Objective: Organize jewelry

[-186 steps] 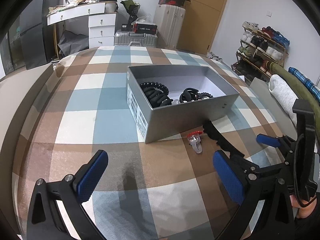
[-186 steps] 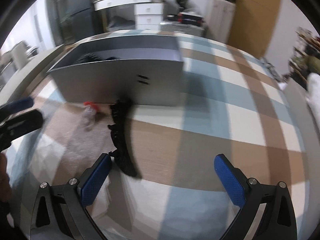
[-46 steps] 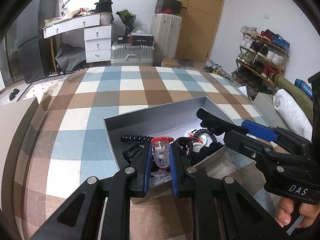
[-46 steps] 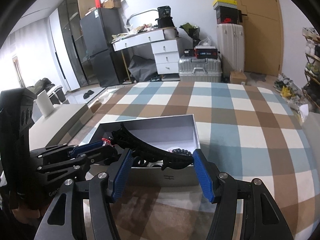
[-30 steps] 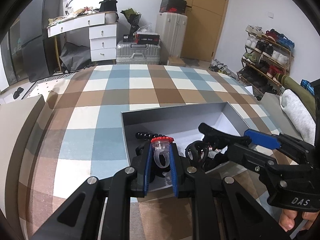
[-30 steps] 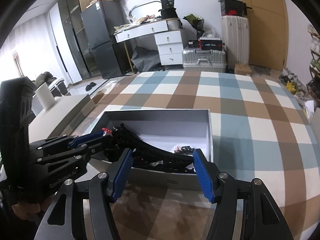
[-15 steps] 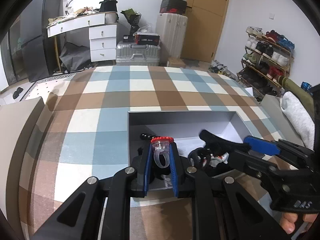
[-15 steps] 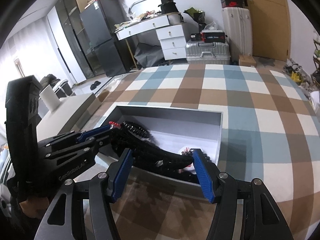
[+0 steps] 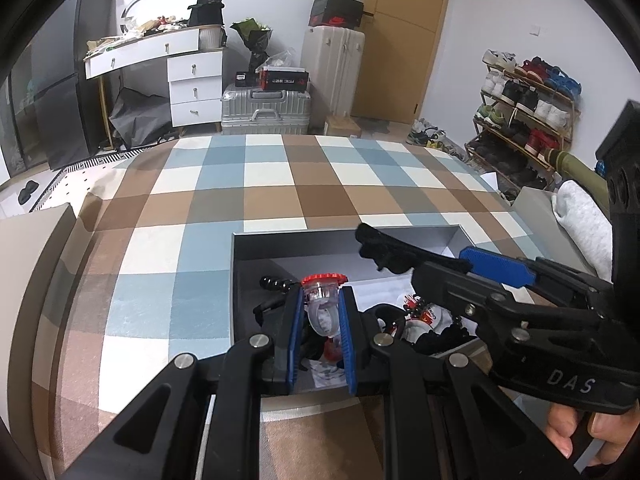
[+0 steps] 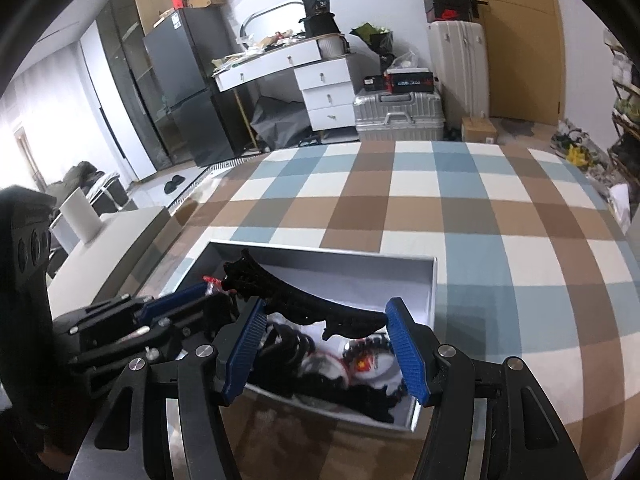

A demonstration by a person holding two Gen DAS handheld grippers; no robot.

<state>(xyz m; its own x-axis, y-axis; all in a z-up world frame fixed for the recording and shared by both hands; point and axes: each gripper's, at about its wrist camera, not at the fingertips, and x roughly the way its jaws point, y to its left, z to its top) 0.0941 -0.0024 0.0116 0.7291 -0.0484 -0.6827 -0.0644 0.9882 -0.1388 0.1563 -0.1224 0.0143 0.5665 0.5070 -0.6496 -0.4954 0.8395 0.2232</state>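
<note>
Two grippers over the grey box: left jaws pinch a clear ring, right jaws clamp a black hair clip

A clear plastic ring with a red top stands upright at lower centre, above the open grey box. A long curved black hair clip lies crosswise over the box, which holds dark jewelry.

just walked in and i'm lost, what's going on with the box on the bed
A person is tidying jewelry into a grey box on a checked bedspread, a claw in each hand. The left claw is shut on a clear ring with a red top; the right claw grips a long black hair clip. Both hover over the box, which already holds dark hair ties.
</note>
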